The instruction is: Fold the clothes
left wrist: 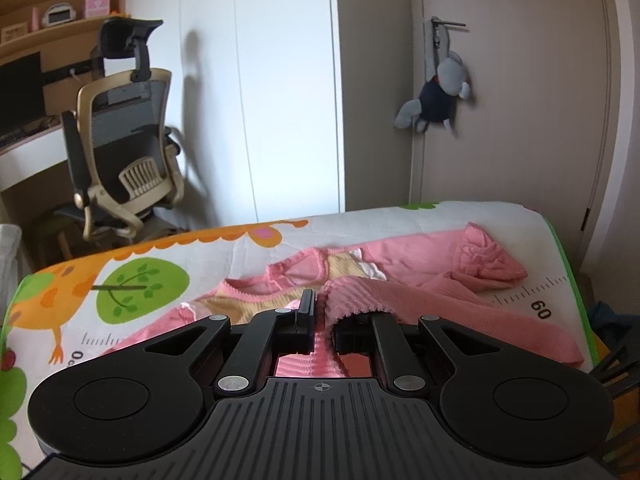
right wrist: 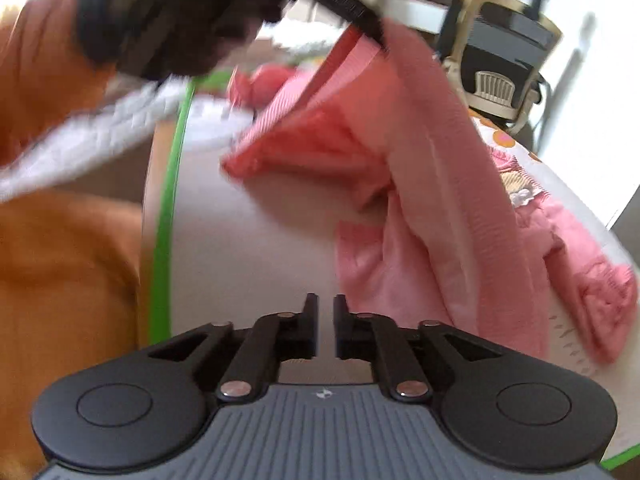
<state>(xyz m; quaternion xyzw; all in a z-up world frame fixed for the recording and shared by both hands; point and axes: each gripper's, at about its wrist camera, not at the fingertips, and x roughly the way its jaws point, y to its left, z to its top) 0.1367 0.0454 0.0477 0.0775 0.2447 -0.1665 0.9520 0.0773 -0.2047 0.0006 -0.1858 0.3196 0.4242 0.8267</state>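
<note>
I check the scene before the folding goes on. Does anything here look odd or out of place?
Only the pink garment: it lies crumpled and unfolded on the mat, one edge lifted in the left gripper. The right gripper holds nothing. No damage or spill shows.

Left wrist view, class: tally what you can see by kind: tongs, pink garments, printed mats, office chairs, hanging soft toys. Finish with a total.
Tongs: 1, the left tongs, shut on the garment's edge
Pink garment: 1
Printed mat: 1
Office chair: 1
Hanging soft toy: 1
Total: 5
</note>
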